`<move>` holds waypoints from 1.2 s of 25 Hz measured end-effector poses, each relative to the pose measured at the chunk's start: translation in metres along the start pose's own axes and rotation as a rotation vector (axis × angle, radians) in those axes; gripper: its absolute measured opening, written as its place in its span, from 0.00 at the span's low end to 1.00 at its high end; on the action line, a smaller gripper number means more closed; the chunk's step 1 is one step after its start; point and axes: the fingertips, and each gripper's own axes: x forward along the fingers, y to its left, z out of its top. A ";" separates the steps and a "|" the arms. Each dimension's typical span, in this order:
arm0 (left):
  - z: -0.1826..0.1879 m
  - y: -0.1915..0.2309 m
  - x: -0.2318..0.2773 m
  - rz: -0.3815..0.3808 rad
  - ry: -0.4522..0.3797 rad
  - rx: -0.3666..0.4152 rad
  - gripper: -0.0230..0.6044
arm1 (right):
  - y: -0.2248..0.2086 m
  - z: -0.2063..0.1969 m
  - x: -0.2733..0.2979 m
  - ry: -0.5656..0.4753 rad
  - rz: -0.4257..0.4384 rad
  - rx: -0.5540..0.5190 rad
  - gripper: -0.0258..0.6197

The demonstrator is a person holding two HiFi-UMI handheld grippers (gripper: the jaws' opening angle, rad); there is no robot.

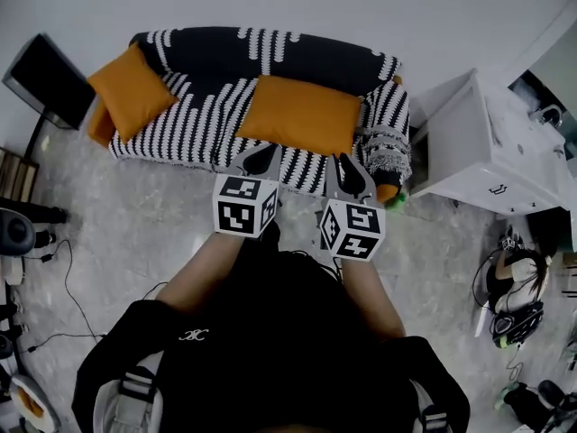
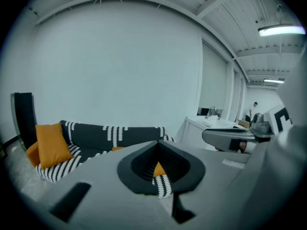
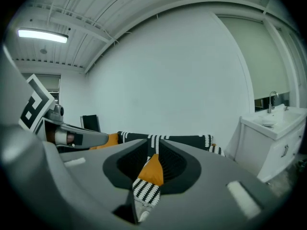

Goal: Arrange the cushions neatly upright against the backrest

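Orange cushion (image 1: 299, 113) lies flat on sofa (image 1: 203, 120) seat, off its backrest (image 1: 270, 50); left gripper (image 1: 261, 159) shut and empty, right gripper (image 1: 350, 177) slightly parted, empty, both before sofa; a thin edge pinch may let it flop forward.

Head cam looks steeply down on sofa (image 1: 207, 106); both gripper cams face it low, sharing backrest (image 2: 110, 133).

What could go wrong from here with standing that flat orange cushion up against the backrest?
The left gripper is shut and the right gripper only slightly open, so they may shove the flat cushion rather than grasp it. A low pinch could also catch the striped sofa cover and drag it.
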 end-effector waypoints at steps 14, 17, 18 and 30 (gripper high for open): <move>0.074 0.096 0.132 -0.086 0.035 -0.026 0.05 | -0.030 0.051 0.160 0.051 -0.077 -0.029 0.18; 0.082 0.117 0.160 -0.107 0.065 -0.024 0.05 | -0.033 0.056 0.192 0.070 -0.096 -0.031 0.19; 0.085 0.124 0.169 -0.115 0.074 -0.022 0.05 | -0.035 0.058 0.203 0.074 -0.104 -0.029 0.19; 0.096 0.180 0.247 -0.208 0.124 -0.018 0.05 | -0.070 0.048 0.281 0.179 -0.239 0.014 0.23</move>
